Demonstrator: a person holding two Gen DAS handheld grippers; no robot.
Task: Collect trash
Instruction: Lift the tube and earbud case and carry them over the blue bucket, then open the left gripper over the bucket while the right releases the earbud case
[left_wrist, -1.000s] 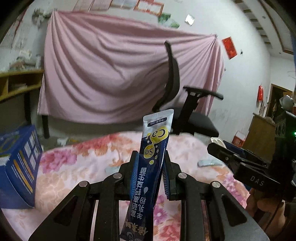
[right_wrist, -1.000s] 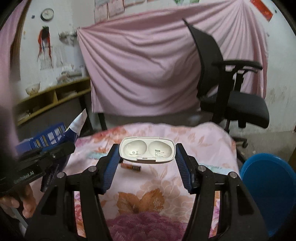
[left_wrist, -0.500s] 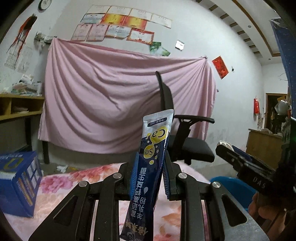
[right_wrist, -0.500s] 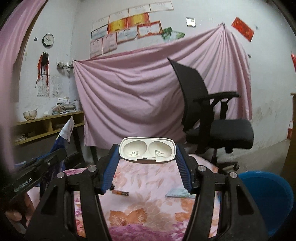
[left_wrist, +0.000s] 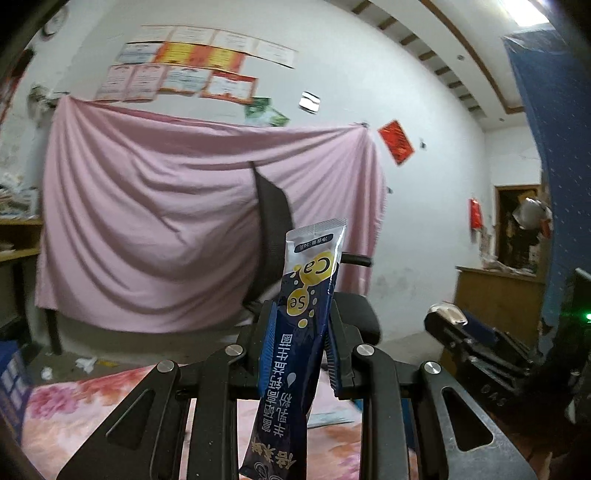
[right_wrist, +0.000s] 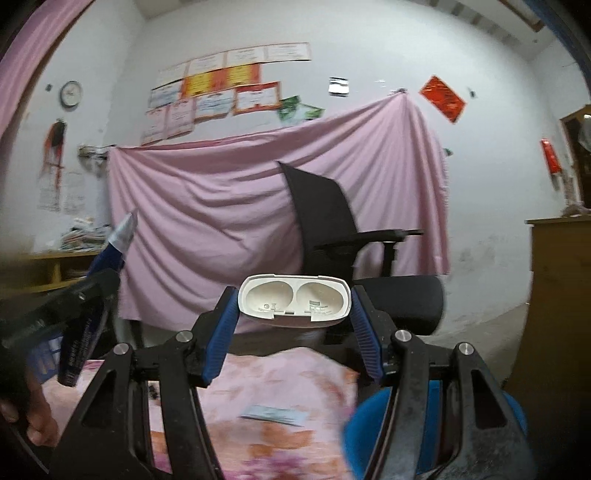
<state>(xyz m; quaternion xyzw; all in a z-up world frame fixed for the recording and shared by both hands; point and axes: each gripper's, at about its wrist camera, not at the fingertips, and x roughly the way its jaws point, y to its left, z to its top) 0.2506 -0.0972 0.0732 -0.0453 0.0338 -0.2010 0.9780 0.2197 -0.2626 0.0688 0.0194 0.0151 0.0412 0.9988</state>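
The sachet (left_wrist: 306, 332) is glossy foil-like film. The tray (right_wrist: 293, 300) is smooth matt white plastic. Pads (right_wrist: 218, 343) are ribbed blue rubber, the curtain (right_wrist: 229, 206) soft creased cloth, the bedspread (right_wrist: 280, 384) floral cloth.

In my left gripper (left_wrist: 300, 343) I hold a dark blue powder sachet (left_wrist: 295, 343), upright with its silver sealed end up, and between my right gripper's (right_wrist: 293, 317) pads a white two-cavity plastic tray (right_wrist: 293, 301), level, hollows facing me.
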